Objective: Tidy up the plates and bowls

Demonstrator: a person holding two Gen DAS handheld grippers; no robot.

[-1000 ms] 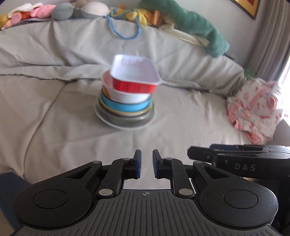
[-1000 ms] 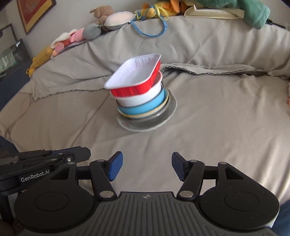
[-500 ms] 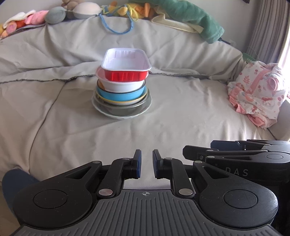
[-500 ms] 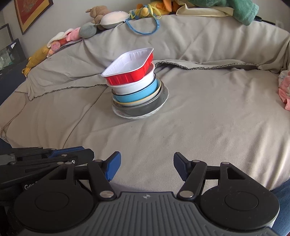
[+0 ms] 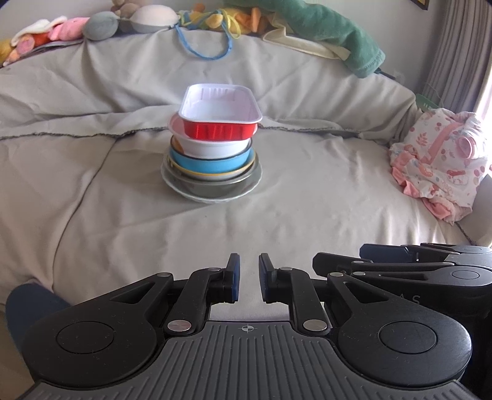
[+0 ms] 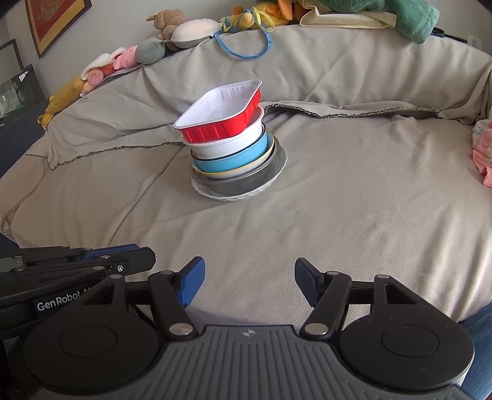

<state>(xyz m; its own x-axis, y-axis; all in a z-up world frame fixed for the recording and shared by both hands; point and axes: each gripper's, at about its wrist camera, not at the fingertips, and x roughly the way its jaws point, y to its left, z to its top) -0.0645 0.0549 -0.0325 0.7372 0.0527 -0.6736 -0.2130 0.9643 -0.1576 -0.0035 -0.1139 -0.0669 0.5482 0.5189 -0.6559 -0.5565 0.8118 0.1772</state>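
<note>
1. Surface: bed covered with a grey-beige quilted sheet (image 5: pixel 307 190), creased, with a stitched seam running across it behind the dishes.
2. Dish stack (image 5: pixel 212 154) stands mid-bed, well apart from both claws. Bottom to top: white scalloped plate (image 5: pixel 212 198), grey metal bowl (image 5: pixel 215 186), cream bowl with a yellow rim (image 5: pixel 215 176), light blue bowl with a dark rim (image 5: pixel 209 162), white round bowl (image 5: pixel 212 146), and a red foil tray with a white inside (image 5: pixel 220 118).
3. The tray sits tilted in the right wrist view (image 6: pixel 221 115), one corner overhanging the bowls beneath.
4. Left claw (image 5: pixel 247 280): pads nearly together with a narrow slit between them, nothing held; low over the near edge of the bed.
5. Right claw (image 6: pixel 249 283): jaws roughly half spread, empty, only sheet between them.
6. The two claws lie side by side, each visible in the other's view.
7. Periphery: soft toys (image 5: pixel 101 24) and a green towel (image 5: pixel 332 34) along the far ridge; pink patterned cloth bundle (image 5: pixel 439 160) at the right.
</note>
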